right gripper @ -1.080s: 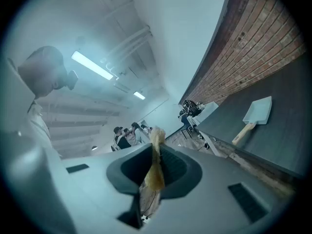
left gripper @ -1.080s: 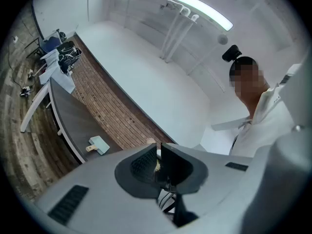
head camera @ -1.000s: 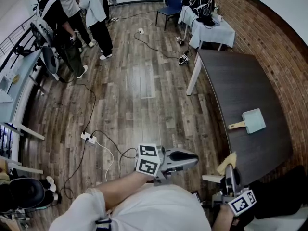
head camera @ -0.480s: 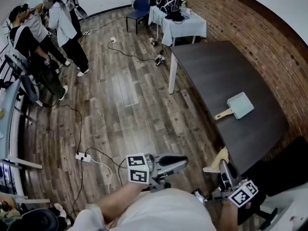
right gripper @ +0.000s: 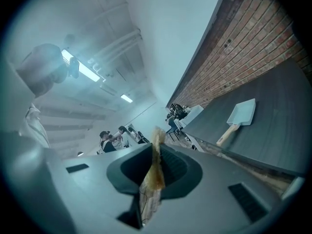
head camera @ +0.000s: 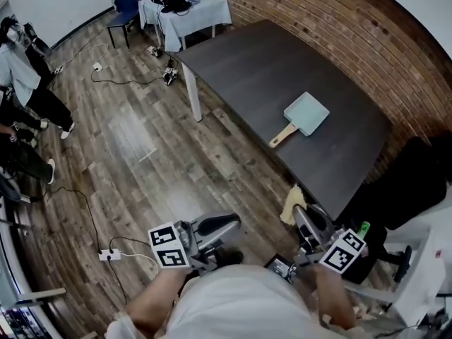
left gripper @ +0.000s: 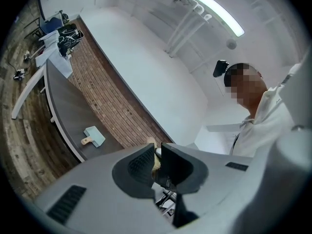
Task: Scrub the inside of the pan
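The pan [head camera: 306, 114] lies unheld toward the near end of the counter [head camera: 261, 62], well apart from both tools. A yellow scrubbing pad [head camera: 290, 205] is pinched by its thin edge in the right hand-held gripper [head camera: 304, 216]. The left hand-held gripper [head camera: 227, 223] is pressed together on nothing. If scrubbing is begun without the wooden handle [head camera: 282, 135] being steadied, the pan could be shoved across the counter, and the floppy pad could be folded or dragged loose.

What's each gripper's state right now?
Left gripper: jaws shut, nothing held.
Right gripper: jaws shut on the yellow sponge.
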`<state>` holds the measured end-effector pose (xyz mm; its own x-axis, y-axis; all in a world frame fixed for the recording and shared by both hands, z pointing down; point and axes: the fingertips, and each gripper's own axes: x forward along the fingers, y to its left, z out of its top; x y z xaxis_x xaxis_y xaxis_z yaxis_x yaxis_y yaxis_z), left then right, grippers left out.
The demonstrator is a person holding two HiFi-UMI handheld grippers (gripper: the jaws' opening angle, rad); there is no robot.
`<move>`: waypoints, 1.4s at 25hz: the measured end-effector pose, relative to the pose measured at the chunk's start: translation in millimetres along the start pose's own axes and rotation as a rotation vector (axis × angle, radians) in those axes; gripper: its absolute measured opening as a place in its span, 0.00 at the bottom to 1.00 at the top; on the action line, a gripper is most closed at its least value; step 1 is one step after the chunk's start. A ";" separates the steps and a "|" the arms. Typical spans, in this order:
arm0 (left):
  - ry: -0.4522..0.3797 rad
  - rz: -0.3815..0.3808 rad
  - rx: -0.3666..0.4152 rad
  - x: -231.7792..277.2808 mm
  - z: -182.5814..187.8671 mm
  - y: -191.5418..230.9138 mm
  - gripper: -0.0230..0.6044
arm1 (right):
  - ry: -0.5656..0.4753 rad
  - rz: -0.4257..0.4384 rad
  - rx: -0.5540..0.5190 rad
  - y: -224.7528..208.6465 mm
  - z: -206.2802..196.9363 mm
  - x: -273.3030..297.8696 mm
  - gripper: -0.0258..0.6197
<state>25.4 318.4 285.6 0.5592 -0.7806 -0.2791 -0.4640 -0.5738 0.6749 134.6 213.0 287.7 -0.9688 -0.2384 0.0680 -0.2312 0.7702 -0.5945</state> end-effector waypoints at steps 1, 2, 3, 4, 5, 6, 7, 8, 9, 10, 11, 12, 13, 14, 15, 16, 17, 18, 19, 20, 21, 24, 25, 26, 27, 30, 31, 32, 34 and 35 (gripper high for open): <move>0.005 -0.005 -0.005 -1.0 4.7 4.7 0.10 | -0.003 -0.008 0.002 -0.9 0.7 5.8 0.12; 0.008 -0.010 -0.009 -3.2 10.0 10.0 0.10 | -0.007 -0.016 0.002 -1.9 1.0 12.9 0.12; 0.012 -0.015 -0.013 -6.3 15.3 16.0 0.10 | -0.011 -0.026 0.002 -3.2 0.9 20.6 0.12; 0.017 -0.021 -0.019 -9.6 20.6 22.3 0.10 | -0.015 -0.040 0.002 -4.9 0.8 28.6 0.12; 0.025 -0.026 -0.026 -12.4 26.3 29.0 0.10 | -0.021 -0.055 0.003 -6.8 1.4 36.6 0.12; 0.034 -0.032 -0.032 -14.0 32.5 35.8 0.10 | -0.026 -0.071 0.003 -8.6 3.3 44.6 0.12; 0.044 -0.037 -0.038 -14.6 39.2 42.1 0.10 | -0.032 -0.085 0.003 -10.3 6.4 52.4 0.12; 0.054 -0.043 -0.043 -14.7 46.0 47.9 0.10 | -0.035 -0.100 -0.001 -11.9 10.0 59.3 0.12; 0.064 -0.049 -0.047 -14.4 52.7 53.4 0.10 | -0.038 -0.117 -0.006 -13.7 13.8 65.4 0.12; 0.075 -0.055 -0.051 -14.0 59.5 58.8 0.10 | -0.042 -0.135 -0.013 -15.6 18.1 70.9 0.12; 0.085 -0.061 -0.053 -13.5 66.3 64.4 0.10 | -0.047 -0.154 -0.019 -17.9 22.6 76.3 0.12; 0.094 -0.067 -0.056 -13.3 72.7 70.1 0.10 | -0.052 -0.174 -0.025 -20.4 26.9 81.5 0.12; 0.102 -0.073 -0.060 -13.3 78.5 75.8 0.10 | -0.055 -0.194 -0.030 -23.2 30.5 86.4 0.12; 0.109 -0.079 -0.064 -13.5 83.4 81.1 0.10 | -0.057 -0.214 -0.035 -25.7 33.2 90.7 0.12; 0.117 -0.087 -0.069 -13.7 87.1 86.0 0.10 | -0.059 -0.234 -0.040 -28.0 35.1 94.2 0.12; 0.126 -0.095 -0.075 -13.8 90.0 90.7 0.11 | -0.061 -0.254 -0.045 -30.1 36.4 96.8 0.12; 0.138 -0.105 -0.081 -13.4 92.2 95.2 0.11 | -0.066 -0.274 -0.048 -32.4 37.5 98.8 0.12; 0.150 -0.115 -0.089 -12.7 94.0 99.7 0.11 | -0.071 -0.295 -0.051 -35.0 38.6 100.4 0.12; 0.163 -0.125 -0.096 -11.9 95.6 104.1 0.11 | -0.077 -0.316 -0.054 -37.8 39.7 101.7 0.12; 0.177 -0.134 -0.102 -11.4 97.0 108.5 0.11 | -0.084 -0.336 -0.057 -40.7 40.8 103.1 0.12; 0.190 -0.141 -0.107 -11.2 98.3 112.6 0.12 | -0.090 -0.354 -0.059 -43.5 41.7 104.7 0.12; 0.216 -0.160 -0.120 -12.3 99.9 121.2 0.13 | -0.104 -0.402 -0.066 -50.2 41.9 106.4 0.12; 0.221 -0.162 -0.125 -12.3 100.0 124.4 0.13 | -0.108 -0.418 -0.065 -52.9 42.1 106.4 0.12; 0.227 -0.162 -0.130 -11.5 100.3 128.1 0.13 | -0.111 -0.432 -0.062 -56.1 42.7 106.8 0.12; 0.232 -0.160 -0.134 -9.8 100.9 131.9 0.13 | -0.111 -0.444 -0.059 -59.8 43.8 107.3 0.12; 0.250 -0.158 -0.148 0.6 99.9 141.6 0.13 | -0.103 -0.472 -0.058 -73.3 50.2 107.6 0.12; 0.258 -0.155 -0.153 5.1 98.3 145.0 0.13 | -0.100 -0.480 -0.060 -78.9 53.1 107.2 0.12; 0.266 -0.151 -0.157 9.7 96.5 148.4 0.13 | -0.096 -0.485 -0.063 -85.3 56.1 107.2 0.12; 0.279 -0.141 -0.158 19.6 93.7 155.9 0.13 | -0.086 -0.490 -0.069 -100.0 62.0 108.4 0.12; 0.283 -0.134 -0.157 25.3 92.9 160.6 0.13 | -0.081 -0.490 -0.071 -108.6 65.4 109.7 0.12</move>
<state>-98.8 183.5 323.5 0.7869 -0.5882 -0.1867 -0.2743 -0.6044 0.7479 59.4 64.6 307.3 -0.7354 -0.6254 0.2611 -0.6655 0.5937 -0.4523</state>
